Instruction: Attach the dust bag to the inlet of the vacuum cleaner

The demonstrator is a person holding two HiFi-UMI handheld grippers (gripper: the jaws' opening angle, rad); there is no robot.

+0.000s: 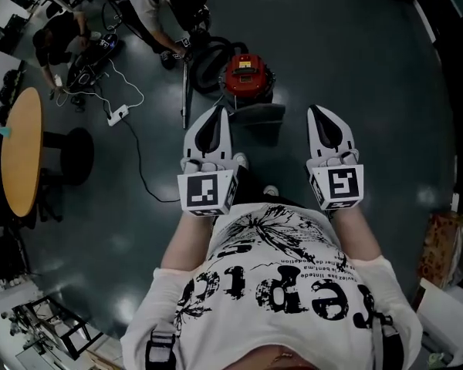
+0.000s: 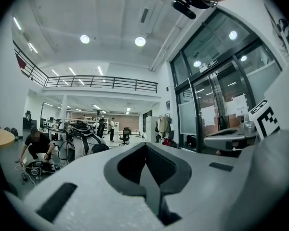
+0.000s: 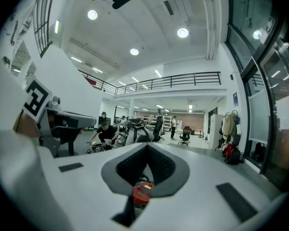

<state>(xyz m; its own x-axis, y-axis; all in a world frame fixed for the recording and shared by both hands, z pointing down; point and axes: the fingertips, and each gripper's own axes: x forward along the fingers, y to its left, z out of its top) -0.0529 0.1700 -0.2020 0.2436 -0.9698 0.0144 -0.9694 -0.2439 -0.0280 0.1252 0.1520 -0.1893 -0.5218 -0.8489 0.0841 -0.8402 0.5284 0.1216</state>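
A red canister vacuum cleaner (image 1: 245, 74) stands on the dark floor ahead of me, with its black hose (image 1: 203, 62) curled to its left. A dark grey flat piece (image 1: 260, 114) lies on the floor just in front of it; I cannot tell what it is. No dust bag is recognisable. My left gripper (image 1: 218, 111) is held level in front of my chest, shut and empty, its jaws meeting (image 2: 145, 144). My right gripper (image 1: 316, 110) is level beside it, jaws together with nothing held (image 3: 147, 146). The red vacuum cleaner (image 3: 141, 192) shows through the slot below its jaws.
Two people (image 1: 62, 41) crouch over cables and gear at the far left. A white power strip (image 1: 117, 116) and its cord lie on the floor. A round wooden table (image 1: 21, 149) and a black stool (image 1: 77, 154) stand at the left. A cardboard box (image 1: 446, 247) sits at the right.
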